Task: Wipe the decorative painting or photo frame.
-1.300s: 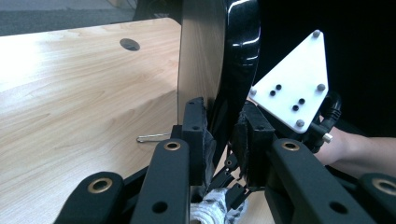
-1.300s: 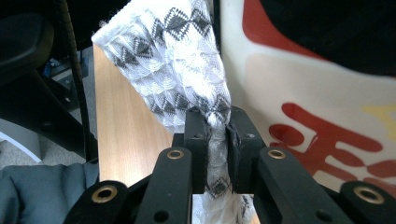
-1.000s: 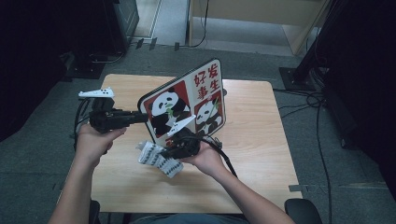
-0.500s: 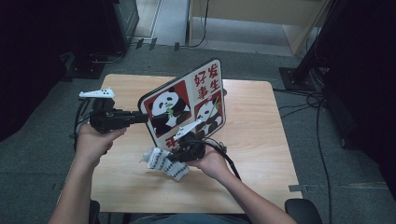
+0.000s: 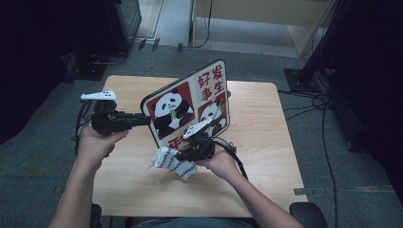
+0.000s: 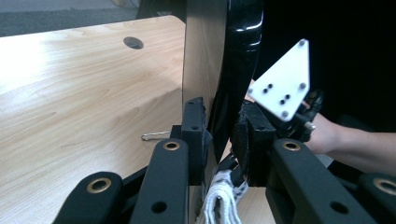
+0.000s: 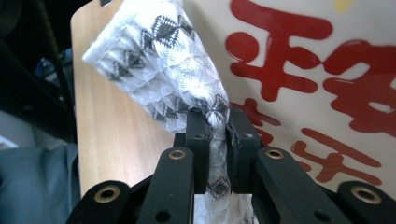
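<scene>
Seen from the high view: panda tray (image 5: 190,107) held on edge above the middle of the bench (image 5: 266,161), left gripper (image 5: 145,118) pinching its left rim, right gripper (image 5: 183,154) pinching a patterned white cloth (image 5: 171,163) against the tray's near lower face. Closer in the left gripper view: jaws pressed on either side of the tray's black rim, wooden back on one side, plus a paper clip (image 6: 154,136) lying on the bench. Clear in the right gripper view: jaws squeezed on the cloth's bunched middle, red characters (image 7: 308,70) just behind.

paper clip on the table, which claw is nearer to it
Left. The left claw, shut on the panda tray's edge, has the paper clip just beyond its jaw. The right claw, holding the cloth, is on the tray's other side.
</scene>
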A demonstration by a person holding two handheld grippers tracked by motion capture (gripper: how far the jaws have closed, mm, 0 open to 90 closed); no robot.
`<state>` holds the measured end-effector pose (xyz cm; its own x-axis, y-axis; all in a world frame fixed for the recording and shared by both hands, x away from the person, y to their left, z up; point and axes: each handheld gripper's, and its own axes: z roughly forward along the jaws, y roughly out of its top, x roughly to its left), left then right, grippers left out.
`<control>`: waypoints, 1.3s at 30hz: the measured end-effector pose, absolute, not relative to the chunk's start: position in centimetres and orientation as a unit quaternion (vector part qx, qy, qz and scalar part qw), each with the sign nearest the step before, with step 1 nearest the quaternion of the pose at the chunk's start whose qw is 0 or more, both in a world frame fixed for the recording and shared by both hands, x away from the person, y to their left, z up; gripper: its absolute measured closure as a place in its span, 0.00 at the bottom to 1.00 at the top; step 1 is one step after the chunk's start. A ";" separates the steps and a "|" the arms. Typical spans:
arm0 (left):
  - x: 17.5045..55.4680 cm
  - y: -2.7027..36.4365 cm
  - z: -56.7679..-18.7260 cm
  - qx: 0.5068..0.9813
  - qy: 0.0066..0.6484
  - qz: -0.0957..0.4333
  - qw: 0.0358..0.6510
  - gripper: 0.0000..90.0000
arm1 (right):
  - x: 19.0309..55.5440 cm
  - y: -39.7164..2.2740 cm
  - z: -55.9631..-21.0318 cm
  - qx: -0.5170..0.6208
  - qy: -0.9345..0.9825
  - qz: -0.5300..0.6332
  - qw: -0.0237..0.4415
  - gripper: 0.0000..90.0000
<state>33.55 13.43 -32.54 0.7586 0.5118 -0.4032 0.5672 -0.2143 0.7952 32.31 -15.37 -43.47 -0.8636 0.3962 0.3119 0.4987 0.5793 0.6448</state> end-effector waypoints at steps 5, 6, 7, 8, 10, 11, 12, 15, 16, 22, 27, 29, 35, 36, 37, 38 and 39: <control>33.6 13.5 -32.6 0.777 0.348 -0.029 0.524 0.84 | 32.3 -15.9 -42.3 -0.253 -0.881 -0.393 0.072 0.92; 33.6 13.5 -32.6 0.777 0.348 -0.029 0.524 0.84 | 32.4 -16.1 -42.0 -0.252 -0.879 -0.398 0.073 0.92; 33.6 13.5 -32.6 0.777 0.348 -0.028 0.524 0.84 | 32.4 -16.3 -41.6 -0.255 -0.878 -0.398 0.076 0.92; 33.6 13.5 -32.6 0.777 0.348 -0.028 0.524 0.84 | 32.5 -16.5 -41.3 -0.257 -0.875 -0.402 0.075 0.92; 33.6 13.5 -32.6 0.777 0.348 -0.026 0.524 0.83 | 32.6 -16.8 -40.8 -0.256 -0.873 -0.408 0.076 0.92; 33.6 13.5 -32.6 0.777 0.348 -0.026 0.524 0.83 | 32.6 -17.0 -40.3 -0.258 -0.871 -0.411 0.074 0.92; 33.6 13.5 -32.6 0.778 0.348 -0.025 0.523 0.83 | 32.6 -17.1 -40.1 -0.257 -0.871 -0.413 0.071 0.92; 33.5 13.6 -32.5 0.776 0.350 -0.023 0.524 0.83 | 32.9 -17.6 -38.6 -0.257 -0.868 -0.420 0.063 0.92; 33.5 13.6 -32.5 0.776 0.350 -0.024 0.524 0.83 | 33.0 -17.8 -38.1 -0.255 -0.868 -0.422 0.057 0.92; 33.5 13.3 -32.7 0.778 0.352 -0.023 0.521 0.83 | 33.8 -18.8 -34.6 -0.254 -0.860 -0.441 0.043 0.92; 33.5 13.5 -32.7 0.776 0.352 -0.022 0.523 0.83 | 34.2 -19.0 -31.8 -0.248 -0.860 -0.445 0.030 0.92; 33.5 13.5 -32.7 0.776 0.351 -0.022 0.524 0.83 | 34.4 -19.1 -30.3 -0.246 -0.857 -0.452 0.028 0.92; 33.4 13.6 -32.8 0.773 0.352 -0.023 0.527 0.83 | 35.0 -18.9 -26.4 -0.234 -0.852 -0.468 0.013 0.92; 33.4 13.6 -32.8 0.774 0.351 -0.022 0.527 0.83 | 35.1 -18.8 -25.7 -0.232 -0.852 -0.469 0.009 0.92; 33.4 13.6 -32.8 0.774 0.351 -0.022 0.527 0.83 | 35.2 -18.7 -25.1 -0.232 -0.852 -0.468 0.005 0.92; 33.4 13.6 -32.8 0.773 0.351 -0.022 0.528 0.83 | 35.3 -18.6 -24.7 -0.230 -0.853 -0.468 0.001 0.92; 33.4 13.6 -32.8 0.773 0.351 -0.022 0.528 0.83 | 35.5 -18.4 -24.0 -0.226 -0.854 -0.469 -0.005 0.92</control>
<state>33.41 13.60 -32.84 0.7521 0.5200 -0.4049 0.5658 -0.1945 0.8013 35.46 -18.38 -23.98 -0.8974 0.3911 0.2044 0.3825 0.4584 0.8022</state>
